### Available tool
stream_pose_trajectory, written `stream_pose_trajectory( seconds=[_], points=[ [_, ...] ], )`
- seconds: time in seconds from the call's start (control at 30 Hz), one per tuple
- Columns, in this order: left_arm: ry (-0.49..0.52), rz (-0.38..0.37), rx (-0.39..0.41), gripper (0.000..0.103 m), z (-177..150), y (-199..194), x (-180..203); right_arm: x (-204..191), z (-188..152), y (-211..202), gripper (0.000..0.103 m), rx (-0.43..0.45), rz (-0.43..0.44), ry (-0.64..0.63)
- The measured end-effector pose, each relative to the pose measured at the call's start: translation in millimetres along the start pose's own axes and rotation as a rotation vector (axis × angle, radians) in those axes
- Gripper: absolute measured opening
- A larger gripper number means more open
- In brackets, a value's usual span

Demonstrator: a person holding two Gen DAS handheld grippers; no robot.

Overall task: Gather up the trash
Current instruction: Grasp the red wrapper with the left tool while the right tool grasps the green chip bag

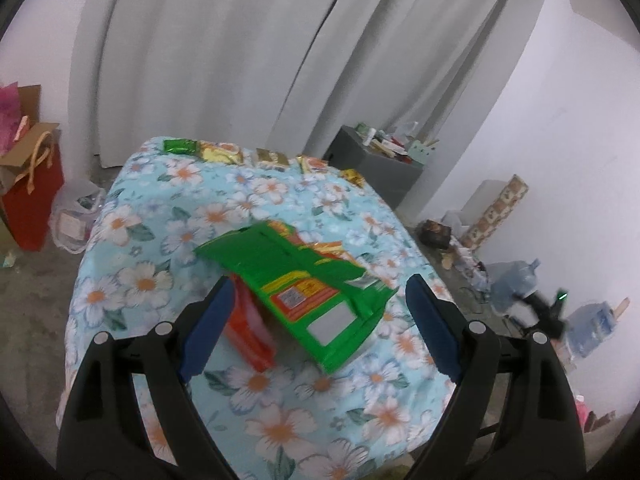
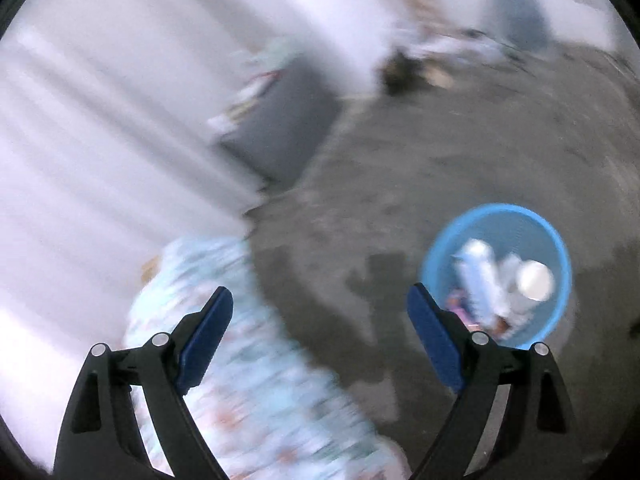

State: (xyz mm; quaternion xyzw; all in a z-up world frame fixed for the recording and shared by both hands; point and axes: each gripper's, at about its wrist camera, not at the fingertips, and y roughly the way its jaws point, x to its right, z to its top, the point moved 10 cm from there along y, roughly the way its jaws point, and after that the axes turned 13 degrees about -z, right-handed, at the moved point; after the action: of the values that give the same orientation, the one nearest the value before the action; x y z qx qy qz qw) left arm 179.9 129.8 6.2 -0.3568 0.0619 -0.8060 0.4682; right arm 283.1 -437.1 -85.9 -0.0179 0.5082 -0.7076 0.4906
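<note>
A flattened green carton (image 1: 304, 292) lies on the flower-patterned tablecloth (image 1: 160, 208), resting over an orange-red packet (image 1: 250, 332). My left gripper (image 1: 320, 296) hovers just above it, jaws wide, the carton between the blue pads but untouched. Small wrappers (image 1: 224, 151) line the table's far edge. In the blurred right wrist view my right gripper (image 2: 320, 300) is open and empty above the concrete floor. A blue basket (image 2: 496, 276) with bottles and a white cup inside stands on the floor beside its right finger. The table corner (image 2: 240, 340) shows at lower left.
A red gift bag (image 1: 34, 196) and a plastic bag stand on the floor left of the table. A grey cabinet (image 1: 380, 172) with clutter is behind it. Water jugs (image 1: 516, 280), a patterned roll and debris lie along the right wall. White curtains hang behind.
</note>
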Motion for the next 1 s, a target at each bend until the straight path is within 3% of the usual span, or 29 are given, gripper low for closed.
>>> stream_pose_trajectory(
  seconds=[0.1,0.33,0.5,0.67,0.8,0.93,1.0],
  points=[
    [0.009,0.044,0.006,0.083,-10.5,-1.7,-5.8,-83.5,-40.1,-22.4,0.087,-0.064,0.164,-0.118],
    [0.062,0.162,0.036,0.082,-27.3,-3.0,-14.5,-245.3,-170.9,-21.8,0.085,-0.406,0.490,-0.255],
    [0.051,0.136,0.040,0.082,-30.4,1.6,-15.1,-295.0,-231.4,18.2,0.074,-0.585,0.483,-0.241],
    [0.022,0.057,0.052,0.070,-29.7,8.5,-17.4,-316.3,-266.9,47.7,0.065,-0.704,0.465,-0.205],
    [-0.044,-0.051,0.043,0.054,-29.5,21.6,-22.5,-327.9,-279.6,55.7,0.052,-0.734,0.473,-0.210],
    [-0.059,-0.114,0.034,0.037,-29.8,32.1,-21.9,-332.3,-273.7,52.8,0.029,-0.724,0.511,-0.186],
    [-0.064,-0.142,0.037,0.034,-28.7,34.6,-20.8,-334.3,-269.1,50.4,0.016,-0.712,0.531,-0.175]
  ],
)
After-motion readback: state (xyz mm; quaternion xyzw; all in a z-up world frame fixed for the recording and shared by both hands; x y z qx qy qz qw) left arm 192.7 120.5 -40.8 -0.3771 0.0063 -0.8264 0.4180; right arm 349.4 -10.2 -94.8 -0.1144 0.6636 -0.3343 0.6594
